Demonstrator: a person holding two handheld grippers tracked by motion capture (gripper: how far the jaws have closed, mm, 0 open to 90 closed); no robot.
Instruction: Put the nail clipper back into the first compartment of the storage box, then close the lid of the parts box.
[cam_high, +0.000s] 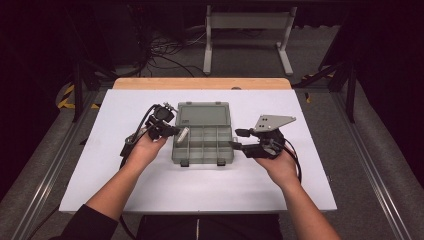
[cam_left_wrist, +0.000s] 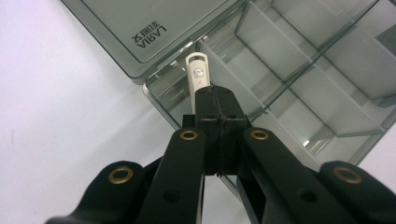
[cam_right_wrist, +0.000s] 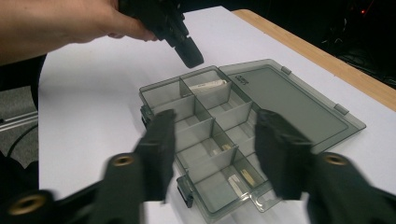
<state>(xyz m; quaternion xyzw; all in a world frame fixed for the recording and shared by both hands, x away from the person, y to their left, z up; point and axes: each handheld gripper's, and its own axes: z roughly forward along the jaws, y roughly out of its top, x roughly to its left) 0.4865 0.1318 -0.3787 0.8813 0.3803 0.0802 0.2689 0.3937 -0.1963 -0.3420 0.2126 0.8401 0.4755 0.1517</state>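
Where the white table (cam_high: 150, 190) carries the work, a smoky clear plastic box (cam_high: 203, 150) lies open at its middle, with the lid (cam_high: 203, 114) folded flat toward the far edge. Thin walls divide the box into small compartments. The left gripper (cam_left_wrist: 217, 100) has its jaws closed on a small white stick (cam_left_wrist: 198, 74), whose lower part is covered by the jaws, so only its rounded upper end with a small printed mark can be seen. In the left gripper view the stick stands over the corner compartment next to the lid hinge; whether it touches the box floor cannot be told. In the high view the same stick (cam_high: 184, 134) appears as a pale sliver at the left rim of the box. The right gripper (cam_right_wrist: 212, 140) hovers at the right side of the box with its jaws wide apart and nothing between them; both jaws are blurred in the right gripper view. That view also shows pale pieces lying in other compartments: one (cam_right_wrist: 206, 85) in a far compartment beside the lid, and others (cam_right_wrist: 240, 179) in the near compartments, too small and blurred to identify. Both forearms enter from the near edge of the high view, cut off there.
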